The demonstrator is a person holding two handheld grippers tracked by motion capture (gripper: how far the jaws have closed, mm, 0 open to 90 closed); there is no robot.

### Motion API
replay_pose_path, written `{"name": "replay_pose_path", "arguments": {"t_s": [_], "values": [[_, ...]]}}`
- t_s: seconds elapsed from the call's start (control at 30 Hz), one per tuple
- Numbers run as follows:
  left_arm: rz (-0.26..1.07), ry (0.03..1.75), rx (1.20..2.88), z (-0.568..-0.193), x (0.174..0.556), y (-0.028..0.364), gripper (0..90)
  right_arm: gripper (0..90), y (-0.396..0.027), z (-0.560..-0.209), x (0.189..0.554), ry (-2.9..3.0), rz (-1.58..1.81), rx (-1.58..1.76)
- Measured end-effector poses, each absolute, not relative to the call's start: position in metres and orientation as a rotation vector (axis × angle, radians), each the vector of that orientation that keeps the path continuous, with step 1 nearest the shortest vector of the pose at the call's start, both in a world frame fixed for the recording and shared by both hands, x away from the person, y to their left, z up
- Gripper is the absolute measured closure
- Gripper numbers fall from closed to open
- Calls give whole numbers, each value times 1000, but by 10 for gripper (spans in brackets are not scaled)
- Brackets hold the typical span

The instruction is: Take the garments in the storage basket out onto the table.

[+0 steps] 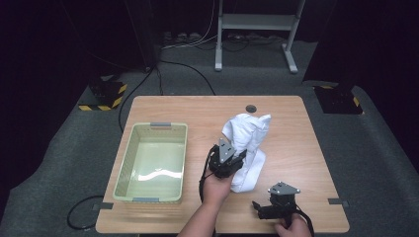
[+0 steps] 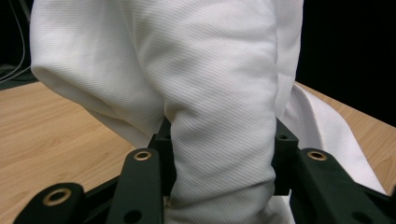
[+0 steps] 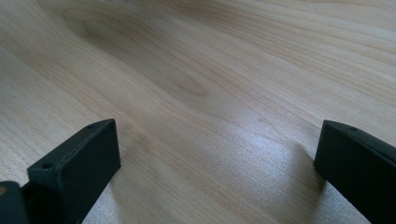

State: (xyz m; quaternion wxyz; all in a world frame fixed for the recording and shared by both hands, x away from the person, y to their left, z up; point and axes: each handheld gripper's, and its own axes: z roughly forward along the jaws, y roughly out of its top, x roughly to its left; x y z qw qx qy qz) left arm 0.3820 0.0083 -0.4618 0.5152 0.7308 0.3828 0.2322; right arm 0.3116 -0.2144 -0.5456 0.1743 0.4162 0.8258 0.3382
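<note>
A white cloth (image 1: 249, 136) stands bunched up near the middle of the wooden table (image 1: 296, 128), its lower part trailing down to the surface. My left gripper (image 1: 238, 158) is shut on the cloth's lower left side. In the left gripper view a thick fold of the cloth (image 2: 219, 93) is pinched between the black jaws of my left gripper (image 2: 224, 140). My right gripper (image 1: 258, 207) hovers near the table's front edge, to the right of the cloth and apart from it. In the right gripper view my right gripper (image 3: 215, 149) is open over bare wood (image 3: 210, 70).
A pale green plastic basket (image 1: 127, 158) with nothing in it sits on the left half of the table. A small round grommet (image 1: 251, 108) is set in the far edge. Cables and a metal stand (image 1: 257, 22) lie on the floor beyond.
</note>
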Motion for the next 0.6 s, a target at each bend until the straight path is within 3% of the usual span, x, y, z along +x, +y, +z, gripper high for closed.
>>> {"name": "replay_pose_path", "arguments": {"t_s": [0.6], "values": [[517,965,1803,-485,394,3,593,0,-214,-546,312,2341,957,1177]]}}
